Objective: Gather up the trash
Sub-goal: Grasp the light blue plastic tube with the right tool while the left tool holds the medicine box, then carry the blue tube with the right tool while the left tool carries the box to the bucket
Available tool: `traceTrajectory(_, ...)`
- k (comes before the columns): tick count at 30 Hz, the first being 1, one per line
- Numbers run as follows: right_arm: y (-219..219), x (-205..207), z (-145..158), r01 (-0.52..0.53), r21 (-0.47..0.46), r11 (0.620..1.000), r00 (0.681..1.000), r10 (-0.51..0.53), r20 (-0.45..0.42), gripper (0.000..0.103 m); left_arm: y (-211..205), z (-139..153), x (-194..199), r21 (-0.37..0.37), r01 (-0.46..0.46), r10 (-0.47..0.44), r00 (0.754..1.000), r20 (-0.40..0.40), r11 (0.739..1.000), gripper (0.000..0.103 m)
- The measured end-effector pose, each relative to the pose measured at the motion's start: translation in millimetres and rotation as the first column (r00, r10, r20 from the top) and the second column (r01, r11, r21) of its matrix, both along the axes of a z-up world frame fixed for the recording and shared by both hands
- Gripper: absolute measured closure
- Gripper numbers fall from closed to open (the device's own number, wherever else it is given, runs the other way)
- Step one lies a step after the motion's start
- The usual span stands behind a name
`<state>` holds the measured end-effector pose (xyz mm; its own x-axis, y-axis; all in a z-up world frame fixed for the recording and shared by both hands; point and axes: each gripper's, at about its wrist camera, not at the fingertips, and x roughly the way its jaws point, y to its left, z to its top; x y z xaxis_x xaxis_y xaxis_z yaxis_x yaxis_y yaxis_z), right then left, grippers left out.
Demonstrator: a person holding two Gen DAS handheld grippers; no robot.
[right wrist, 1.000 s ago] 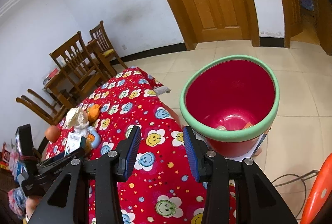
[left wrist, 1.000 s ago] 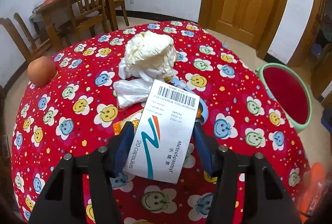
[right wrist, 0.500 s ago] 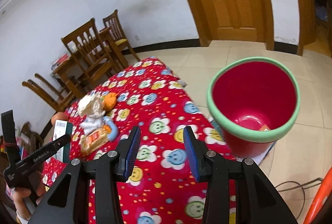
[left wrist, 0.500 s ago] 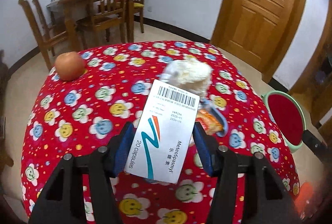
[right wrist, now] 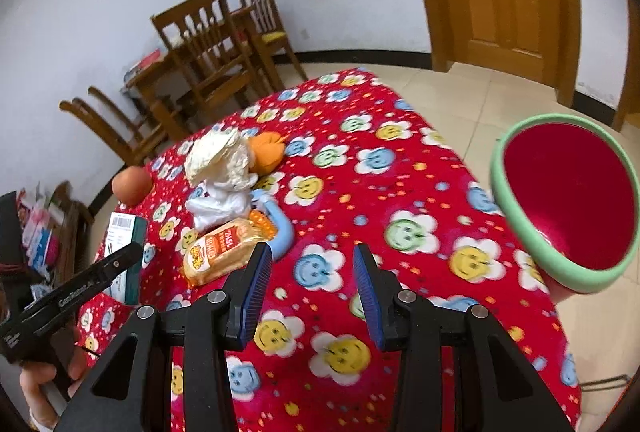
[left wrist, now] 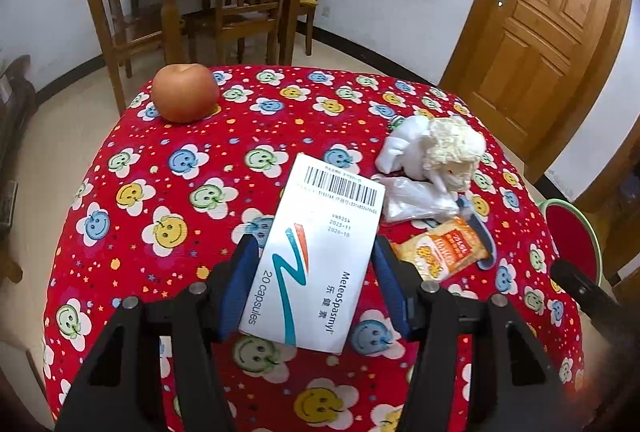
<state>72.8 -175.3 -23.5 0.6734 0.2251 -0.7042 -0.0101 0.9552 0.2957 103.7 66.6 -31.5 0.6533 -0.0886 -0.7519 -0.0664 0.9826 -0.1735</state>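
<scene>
— What's nearest? 
— The left gripper (left wrist: 316,276), low centre in its view, pinching a white box (left wrist: 320,252) above the red cloth (left wrist: 160,167). The right gripper (right wrist: 312,284) is spread, nothing between its fingers.
— And beyond? 
— A snack packet (right wrist: 224,252), then a tissue wad (right wrist: 222,155) mid-frame; an apple (left wrist: 185,92) upper left; the bin (right wrist: 568,199) at right, off the table.

White capsule box (left wrist: 320,260) tilted above red cloth; crumpled tissue (left wrist: 436,151), snack packet (left wrist: 440,252) lying beside.
</scene>
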Motion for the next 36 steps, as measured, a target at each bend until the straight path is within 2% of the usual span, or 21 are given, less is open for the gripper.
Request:
traceTrajectory(13,31,62,-23,-0.07,-0.035,0.997,0.995,0.068,-0.074,0.06,6,-13,11,-0.003,-0.011,0.011,1.0,-0.021,1.0,0.045)
traceTrajectory(23,36,81,-41,-0.128,-0.02,0.992,0.983,0.124,-0.138,0.086,9,-19,15,-0.006,-0.022,0.022,0.999,-0.038,1.0,0.045)
traceTrajectory(27,36,80,-41,-0.128,-0.029,0.991,0.984,0.124,-0.127,0.088,7,-18,15,-0.002,-0.017,0.017,0.999,-0.033,1.0,0.045)
traceTrajectory(36,21,57,-22,-0.079,-0.026,0.997,0.996,0.077,-0.051,0.089,-3,-8,7,-0.008,0.008,-0.008,1.0,-0.011,1.0,0.045)
